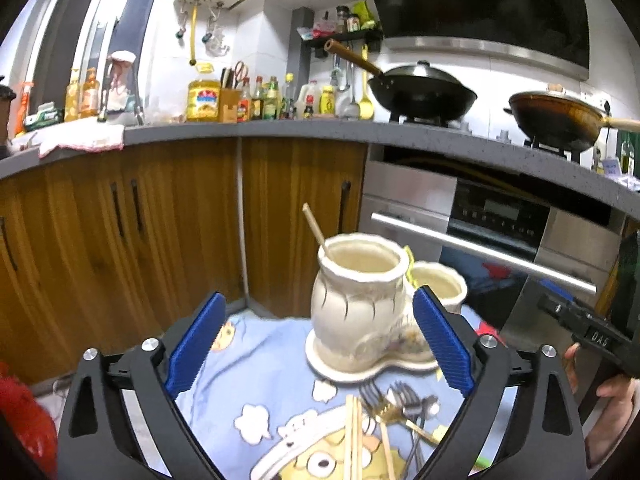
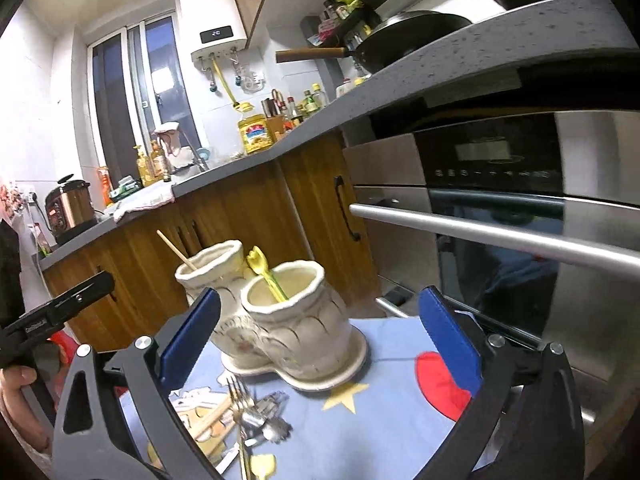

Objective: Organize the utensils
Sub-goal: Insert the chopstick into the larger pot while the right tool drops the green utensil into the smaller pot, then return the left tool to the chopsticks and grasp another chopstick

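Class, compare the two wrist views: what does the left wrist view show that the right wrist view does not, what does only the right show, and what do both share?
Only the left wrist view shows the brown pan on the stove and its own open left gripper.

Only the right wrist view shows the yellow fork in the shorter jar, the rice cooker and its own open right gripper.

Both show the cream double jar, the chopstick standing in it, and the loose forks on the cloth.

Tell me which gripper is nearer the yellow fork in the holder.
Right, as far as one can judge. The right gripper faces the yellow fork's pot; the left gripper faces the chopstick pot, fork mostly hidden behind.
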Demonstrator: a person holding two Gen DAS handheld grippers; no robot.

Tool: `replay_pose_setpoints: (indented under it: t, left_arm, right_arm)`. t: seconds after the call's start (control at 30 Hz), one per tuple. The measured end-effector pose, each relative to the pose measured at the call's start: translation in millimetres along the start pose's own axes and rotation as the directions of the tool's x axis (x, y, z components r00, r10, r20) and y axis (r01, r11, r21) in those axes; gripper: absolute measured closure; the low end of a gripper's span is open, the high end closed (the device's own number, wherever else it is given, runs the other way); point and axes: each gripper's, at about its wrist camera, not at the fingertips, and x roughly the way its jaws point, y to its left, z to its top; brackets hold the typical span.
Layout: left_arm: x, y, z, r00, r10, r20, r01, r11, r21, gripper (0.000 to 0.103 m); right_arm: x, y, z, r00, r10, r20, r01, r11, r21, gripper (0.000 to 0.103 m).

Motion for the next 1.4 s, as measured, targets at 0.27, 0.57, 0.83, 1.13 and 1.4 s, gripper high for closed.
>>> replay_pose_setpoints:
  t: [0.27,0.57,0.83,1.13,1.4]
  left_arm:
    - [1.2,-0.1,-37.7,0.988,0.039,-0.147,-0.035,0.999,0.030,0.007]
    - [13.8,-2.1,-83.2,0.944,0.064,-0.323,-0.048,0.997,0.058,0.007]
    - [31.3,-6.6,-101.4,0.881,0.066,-0.469,-0.015,0.994,0.111,0.031]
    - [36.8,-15.3,-107.3,0.854,0.023,-0.519,0.049,0.991,0.124,0.067]
    - [51.7,-23.5,-108.9,0.833,0.021,-0.553,0.071,0.987,0.145,0.079]
  right_arm:
    - [-19.5,-11.8,-20.0,0.999,-0.034,-0.030,0.034,0.999,0.008,0.005]
    - [-27.9,-11.1,-40.4,0.997,-0.030,-0.077,0.031,1.000,0.002,0.005]
    - [-22.8,-1.3,-43.9,0.995,-0.026,-0.094,0.022,0.999,-0.044,0.005]
    - [-21.8,-3.9,-43.8,0.995,-0.025,-0.101,0.022,0.999,-0.032,0.005]
    - [-22.0,-2.9,-44.1,0.995,-0.021,-0.098,0.017,0.999,-0.040,0.005]
